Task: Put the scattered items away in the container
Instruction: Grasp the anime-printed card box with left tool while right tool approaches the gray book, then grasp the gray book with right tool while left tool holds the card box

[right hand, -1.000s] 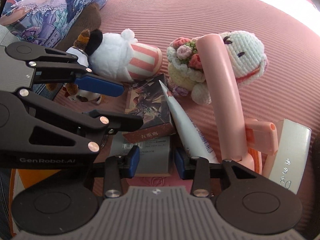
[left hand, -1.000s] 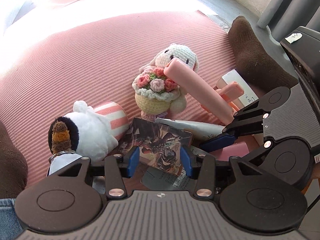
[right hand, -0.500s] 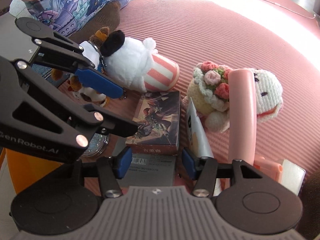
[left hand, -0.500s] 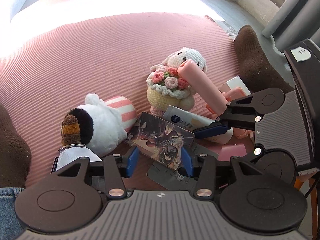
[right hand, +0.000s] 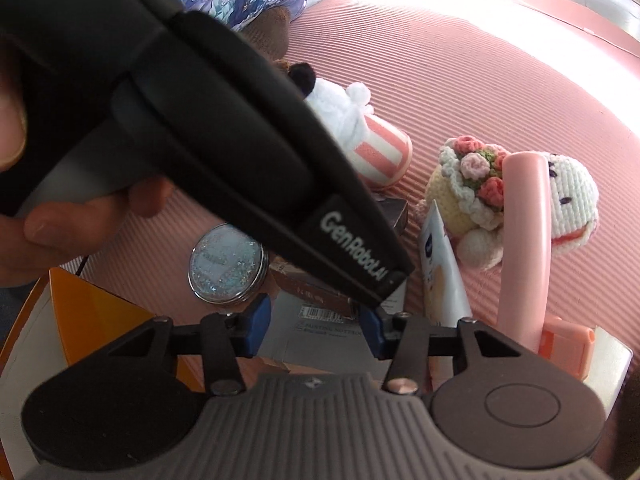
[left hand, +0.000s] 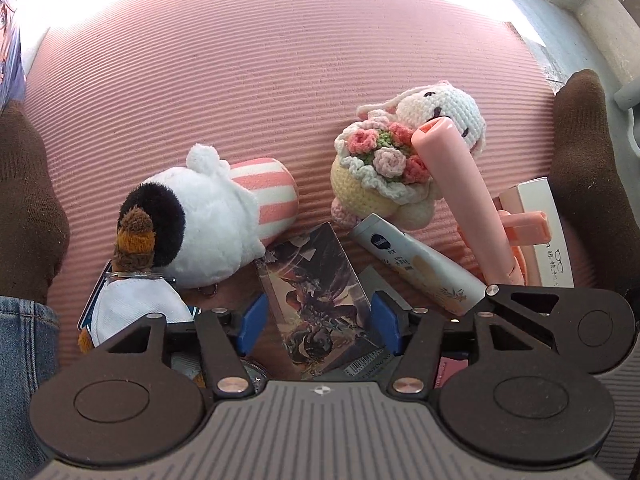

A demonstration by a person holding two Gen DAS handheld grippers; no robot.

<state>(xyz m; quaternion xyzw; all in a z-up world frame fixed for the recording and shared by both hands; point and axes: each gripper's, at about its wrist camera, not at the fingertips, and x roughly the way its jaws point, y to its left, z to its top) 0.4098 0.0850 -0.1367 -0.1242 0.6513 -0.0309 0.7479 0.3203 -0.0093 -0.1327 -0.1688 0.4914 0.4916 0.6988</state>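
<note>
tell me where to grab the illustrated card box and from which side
Grip the illustrated card box across its two long edges, coming down from above. It lies flat and narrow between the open fingers of the left gripper, and those edges look clear of its neighbours.

Pink ribbed mat [left hand: 280,80]; pink-and-white striped plush [left hand: 224,208]; white crocheted bunny [left hand: 436,108] (pink roses); orange container [right hand: 100,320].

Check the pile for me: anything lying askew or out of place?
Yes. The pink handle rests tilted across the crocheted bunny instead of lying flat. The lotion tube lies slanted against the card box, which sits crooked on a grey notebook. Nothing looks spilled or damaged.
</note>
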